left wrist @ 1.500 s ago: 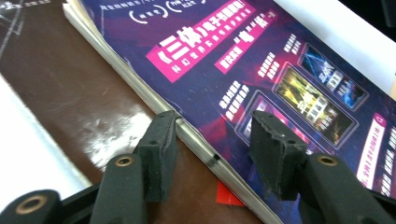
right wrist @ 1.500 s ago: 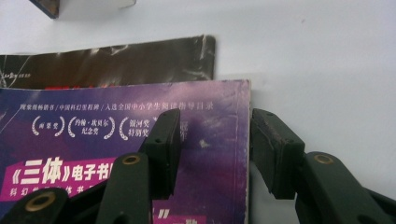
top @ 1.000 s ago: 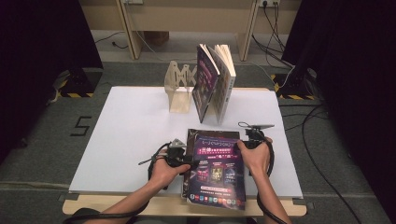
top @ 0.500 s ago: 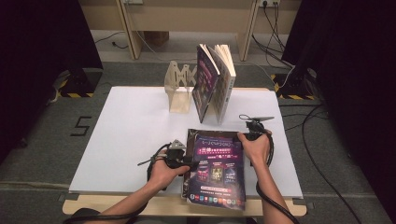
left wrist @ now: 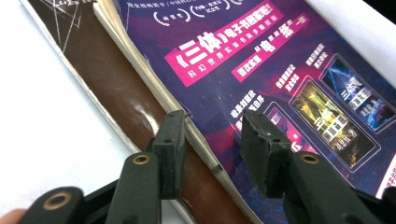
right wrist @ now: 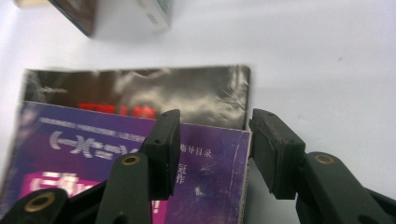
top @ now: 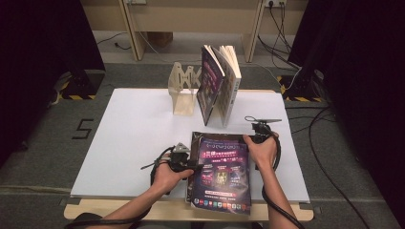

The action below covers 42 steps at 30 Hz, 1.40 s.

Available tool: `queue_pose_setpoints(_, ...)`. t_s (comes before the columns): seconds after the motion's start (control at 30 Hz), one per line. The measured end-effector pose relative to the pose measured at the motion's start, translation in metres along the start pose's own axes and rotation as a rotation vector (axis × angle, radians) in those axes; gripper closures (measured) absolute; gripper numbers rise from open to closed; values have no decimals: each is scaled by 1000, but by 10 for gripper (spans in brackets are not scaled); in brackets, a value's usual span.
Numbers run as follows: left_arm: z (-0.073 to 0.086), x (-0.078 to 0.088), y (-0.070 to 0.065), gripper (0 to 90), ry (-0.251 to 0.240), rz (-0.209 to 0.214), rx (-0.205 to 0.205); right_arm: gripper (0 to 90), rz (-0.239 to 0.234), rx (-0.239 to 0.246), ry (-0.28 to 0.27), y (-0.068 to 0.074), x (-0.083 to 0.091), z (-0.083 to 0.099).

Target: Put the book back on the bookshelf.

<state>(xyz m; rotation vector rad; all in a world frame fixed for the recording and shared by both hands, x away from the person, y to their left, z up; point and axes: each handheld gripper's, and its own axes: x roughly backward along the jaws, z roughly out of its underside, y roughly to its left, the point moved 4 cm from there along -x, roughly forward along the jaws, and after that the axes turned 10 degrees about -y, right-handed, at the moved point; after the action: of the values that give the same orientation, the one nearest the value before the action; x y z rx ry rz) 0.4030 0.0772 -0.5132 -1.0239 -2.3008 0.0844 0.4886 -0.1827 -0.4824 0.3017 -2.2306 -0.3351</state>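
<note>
The purple book (top: pixel 220 172) is lying low in the middle, on a brown book (left wrist: pixel 112 100). The left gripper (left wrist: pixel 212 140) has been closing around its page edge without pinching yet; the right gripper (right wrist: pixel 215 140) is waiting open at its corner. It might be slipping out, or both books might be lifting together.

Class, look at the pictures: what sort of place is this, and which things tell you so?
Probably a lab or recording room: a white table amid dark curtains, loose floor cables, and books standing by a wooden rack.

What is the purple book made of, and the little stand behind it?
Purple book: paper, it seems, with a glossy cover; the left gripper view shows stacked page edges and shine. Stand: probably thin pale wood with cut-out shapes, matte; plastic can't be ruled out.
</note>
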Motion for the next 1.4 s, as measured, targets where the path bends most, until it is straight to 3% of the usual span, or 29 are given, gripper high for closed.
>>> queue_pose_setpoints(0.13,0,0,0,625,0,-7,1,559,-33,-23,-23,2,9,-3)
queue_pose_setpoints(0.17,0,0,0,628,-3,-10,0,559,-28,-47,3,-1,10,1)
queue_pose_setpoints(0.27,1,0,-1,632,-4,-7,-1,558,-14,-34,34,-7,6,8)
queue_pose_setpoints(0.5,0,0,-1,633,1,-9,1,546,-33,-62,82,-14,1,17)
queue_pose_setpoints(0.6,0,0,-1,633,2,-7,-3,541,-35,-76,77,-14,1,18)
queue_pose_setpoints(0.83,0,0,-1,633,3,-7,-8,580,-20,-48,57,-8,8,16)
queue_pose_setpoints(0.97,0,0,-1,634,5,-9,-7,621,-53,-57,13,-1,23,9)
queue_pose_setpoints(1.2,1,0,-1,636,-3,-14,-6,605,-50,-80,65,-6,17,19)
queue_pose_setpoints(1.27,1,0,-1,635,-2,-11,-5,600,-50,-64,80,-11,14,23)
queue_pose_setpoints(1.4,0,0,-1,635,1,-11,-7,593,-66,-89,107,-12,11,28)
